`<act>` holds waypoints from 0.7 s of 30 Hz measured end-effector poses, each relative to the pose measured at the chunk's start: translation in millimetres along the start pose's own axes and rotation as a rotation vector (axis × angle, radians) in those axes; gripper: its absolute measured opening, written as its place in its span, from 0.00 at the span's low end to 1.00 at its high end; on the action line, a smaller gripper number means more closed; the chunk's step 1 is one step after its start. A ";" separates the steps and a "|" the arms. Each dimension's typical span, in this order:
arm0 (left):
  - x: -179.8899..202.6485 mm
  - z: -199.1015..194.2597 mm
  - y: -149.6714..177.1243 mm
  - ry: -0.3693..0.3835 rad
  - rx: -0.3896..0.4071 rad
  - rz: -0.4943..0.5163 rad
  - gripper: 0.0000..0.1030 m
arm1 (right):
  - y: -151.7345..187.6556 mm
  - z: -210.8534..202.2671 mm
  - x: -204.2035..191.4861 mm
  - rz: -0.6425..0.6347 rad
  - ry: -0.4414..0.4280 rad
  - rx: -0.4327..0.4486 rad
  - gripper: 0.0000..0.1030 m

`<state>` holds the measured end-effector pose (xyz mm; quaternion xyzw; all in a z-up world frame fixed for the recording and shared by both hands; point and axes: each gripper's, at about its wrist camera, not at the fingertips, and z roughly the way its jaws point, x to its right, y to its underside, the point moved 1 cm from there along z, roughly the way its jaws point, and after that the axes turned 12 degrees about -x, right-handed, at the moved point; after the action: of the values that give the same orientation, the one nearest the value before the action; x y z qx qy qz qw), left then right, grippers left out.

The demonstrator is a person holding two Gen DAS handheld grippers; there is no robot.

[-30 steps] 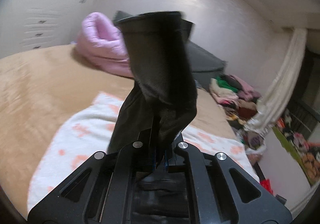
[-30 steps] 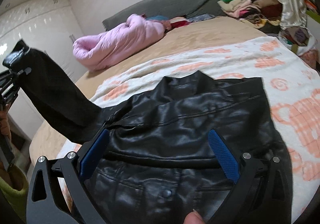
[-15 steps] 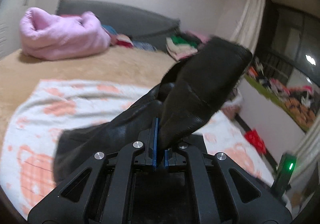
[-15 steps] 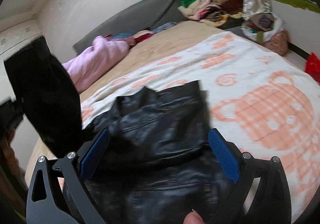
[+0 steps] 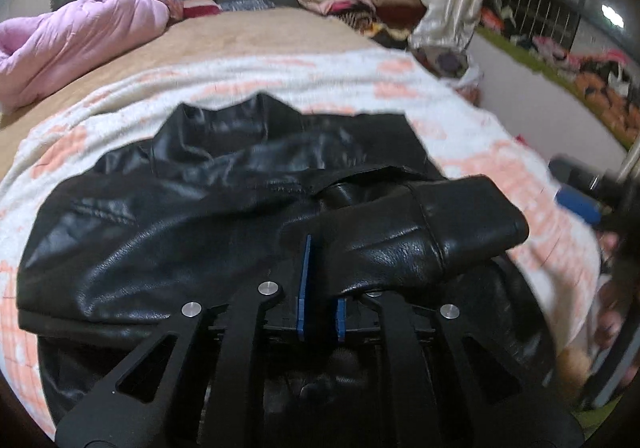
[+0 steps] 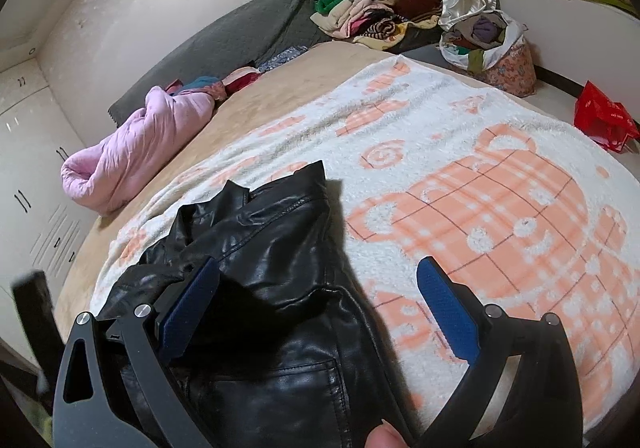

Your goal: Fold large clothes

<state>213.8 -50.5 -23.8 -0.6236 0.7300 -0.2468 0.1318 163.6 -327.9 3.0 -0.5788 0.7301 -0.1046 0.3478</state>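
Left hand-held gripper (image 5: 320,288) has its jaws just starting to part, with the cuff of the sleeve (image 5: 432,232) between the blue pads; the right hand-held gripper (image 6: 320,312) stands wide and holds nothing, poised above the near right edge of the garment. On the bed (image 6: 280,88) a white and orange blanket (image 6: 500,208) is spread, and the black leather jacket (image 5: 180,216) lies on its near left part, collar towards the far side. The sleeve is laid across the jacket's body towards the right, its cuff reaching close to the right edge.

To do this well, let the cuff settle flat on the body before drawing the pads back along the sleeve's line, so the stiff leather is not dragged with them. The edge of the frame is blurred, so whether the cuff overhangs the jacket is hard to say; if it does, tuck it inward. The free gripper could press the shoulder fold to keep it from springing open.
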 end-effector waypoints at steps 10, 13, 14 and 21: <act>25.6 24.6 37.7 -0.147 -0.099 0.166 0.79 | 1.3 34.9 -24.7 -0.005 -0.186 -0.167 0.95; 20.3 9.3 46.4 -0.095 -0.080 0.150 0.84 | 2.1 55.3 -42.2 -0.024 -0.246 -0.253 0.87; 19.4 3.9 48.9 -0.082 -0.075 0.144 0.86 | 2.5 61.9 -44.8 -0.015 -0.253 -0.279 0.82; -40.8 -52.6 48.2 0.025 0.017 -0.049 0.88 | 5.7 101.7 -61.4 0.034 -0.268 -0.359 0.40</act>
<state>154.4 4.5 -9.4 -0.6369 0.7140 -0.2640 0.1220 228.6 -244.3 -51.3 -0.6277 0.6940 0.1105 0.3349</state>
